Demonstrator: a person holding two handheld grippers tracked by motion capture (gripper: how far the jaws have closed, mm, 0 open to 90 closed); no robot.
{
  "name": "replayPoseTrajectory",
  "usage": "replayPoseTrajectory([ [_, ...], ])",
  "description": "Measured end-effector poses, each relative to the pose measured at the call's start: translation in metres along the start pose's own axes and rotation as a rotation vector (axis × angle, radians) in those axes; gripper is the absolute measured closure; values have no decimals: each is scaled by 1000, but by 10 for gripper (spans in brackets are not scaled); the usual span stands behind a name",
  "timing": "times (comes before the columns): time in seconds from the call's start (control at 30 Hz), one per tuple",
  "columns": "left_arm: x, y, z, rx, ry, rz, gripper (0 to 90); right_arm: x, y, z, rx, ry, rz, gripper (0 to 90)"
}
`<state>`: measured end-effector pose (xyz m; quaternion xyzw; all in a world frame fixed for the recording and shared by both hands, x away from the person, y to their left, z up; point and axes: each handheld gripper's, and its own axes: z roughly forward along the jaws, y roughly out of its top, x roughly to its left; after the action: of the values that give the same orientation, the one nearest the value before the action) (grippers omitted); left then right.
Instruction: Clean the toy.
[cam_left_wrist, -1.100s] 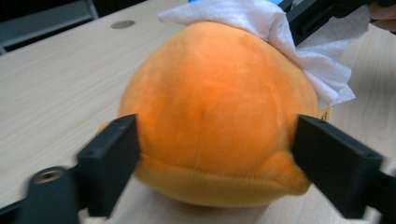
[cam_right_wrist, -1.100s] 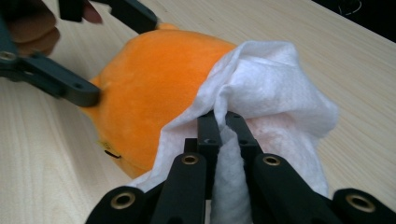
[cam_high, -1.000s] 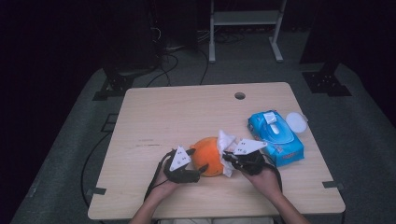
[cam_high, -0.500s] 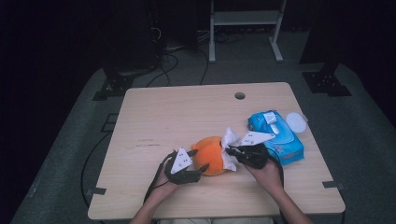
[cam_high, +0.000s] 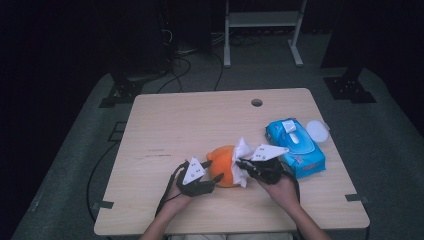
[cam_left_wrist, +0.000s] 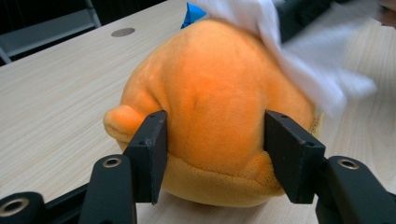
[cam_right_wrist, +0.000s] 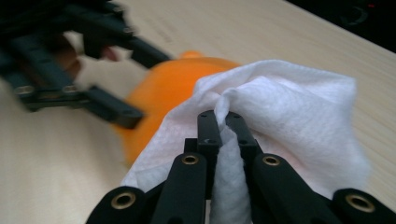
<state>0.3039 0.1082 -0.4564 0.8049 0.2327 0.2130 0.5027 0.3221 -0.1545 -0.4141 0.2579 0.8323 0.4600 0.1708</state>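
Left gripper view shows the left claw (cam_left_wrist: 214, 156), which has just been closing, pinching the round orange plush toy (cam_left_wrist: 210, 107) on the pale wooden surface (cam_left_wrist: 51, 79). The right claw (cam_right_wrist: 223, 122) is clamped on a crumpled white wipe (cam_right_wrist: 289, 116) draped against the toy. Soft plush could squirm free if wiping pushes hard, and the wipe may snag or slip out.

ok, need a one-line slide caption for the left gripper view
Left gripper squeezes an orange plush toy on the table while a white wipe rubs its top.
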Motion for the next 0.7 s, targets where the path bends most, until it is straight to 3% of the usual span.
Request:
replayPoseTrajectory([
  [0.07,1,0,0,-13,-4,1,424,-9,-4,-2,-2,-19,33,857],
  [0.13,1,4,-4,-35,1,8,348,-13,-8,-1,1,-15,57,857],
  [0.2,1,8,-6,-73,27,12,246,-9,-10,0,6,-5,53,857],
  [0.27,1,10,-7,-96,35,9,191,0,-9,2,-3,36,33,857],
  [0.3,1,10,-7,-96,35,9,185,0,-9,2,-3,36,33,857],
  [0.33,0,8,-4,-91,32,33,174,13,-4,3,-1,69,-3,857],
  [0.37,0,6,-2,-78,29,48,175,16,-3,3,-2,73,-16,857],
  [0.4,-1,4,-1,-71,19,56,186,18,0,3,-2,71,-32,857],
  [0.47,-1,3,1,-48,25,72,309,15,1,0,-5,53,-32,857],
  [0.57,1,3,1,-38,7,54,435,-2,-3,-4,-16,15,34,857],
  [0.7,3,2,0,-47,-8,34,453,-17,-11,-4,-12,-22,101,857],
])
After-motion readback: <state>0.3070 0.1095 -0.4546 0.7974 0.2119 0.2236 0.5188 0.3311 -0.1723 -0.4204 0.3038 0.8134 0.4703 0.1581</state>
